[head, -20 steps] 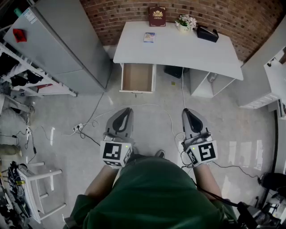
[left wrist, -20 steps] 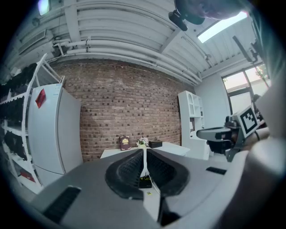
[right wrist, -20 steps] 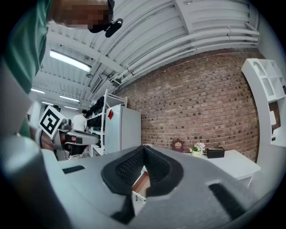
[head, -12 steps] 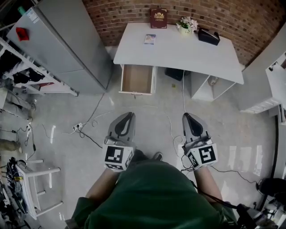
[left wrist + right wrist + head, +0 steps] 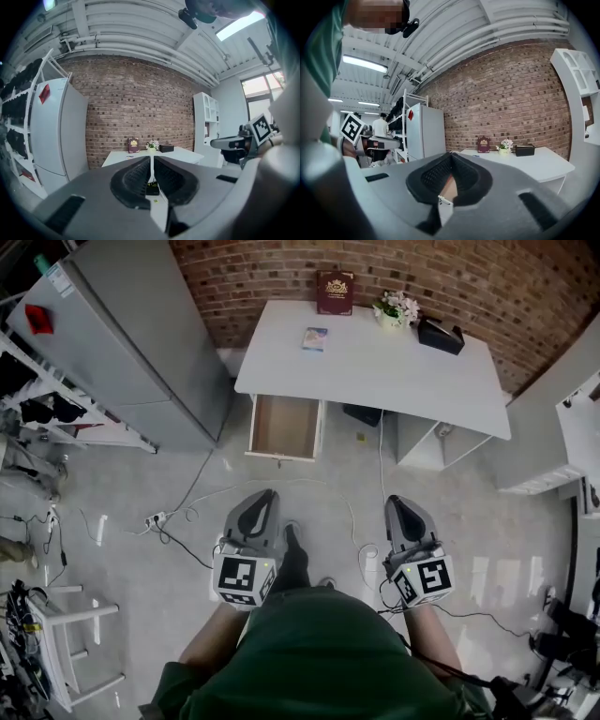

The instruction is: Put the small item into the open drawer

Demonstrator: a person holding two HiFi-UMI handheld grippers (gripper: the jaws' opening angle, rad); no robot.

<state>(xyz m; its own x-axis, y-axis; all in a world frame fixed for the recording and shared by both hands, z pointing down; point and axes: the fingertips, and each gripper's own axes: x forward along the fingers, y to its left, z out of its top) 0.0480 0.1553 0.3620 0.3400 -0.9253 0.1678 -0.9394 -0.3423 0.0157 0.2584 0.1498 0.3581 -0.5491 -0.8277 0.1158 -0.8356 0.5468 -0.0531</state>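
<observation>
Holding the grey two-jaw left gripper at the lower centre-left of the head view and the matching grey right gripper at the lower centre-right, both pointing up the frame over the pale glossy floor. Keeping the jaws of each pressed together on nothing: in both gripper views, ribbed pads meeting tip to tip, with only the room beyond. Carrying nothing so far.

Looking further up the frame and finding the open white drawer with the bare brown bottom, jutting from the left end of the white desk and lying almost straight ahead of the left gripper. Finding the small flat blue item further off again, resting on the desk top in the upper centre of the frame, just behind the drawer and a little to its right, well apart from both grippers. Appearing to lie with its longer side running up the frame, though too small to tell for sure.

Judging the left gripper slightly the nearer and better lined up with item and drawer alike. Likely needing a walk up to the desk and an opening of the jaws first. Leaving alone the maroon book, the white flowers in a pot and the black box along the desk's far edge.
</observation>
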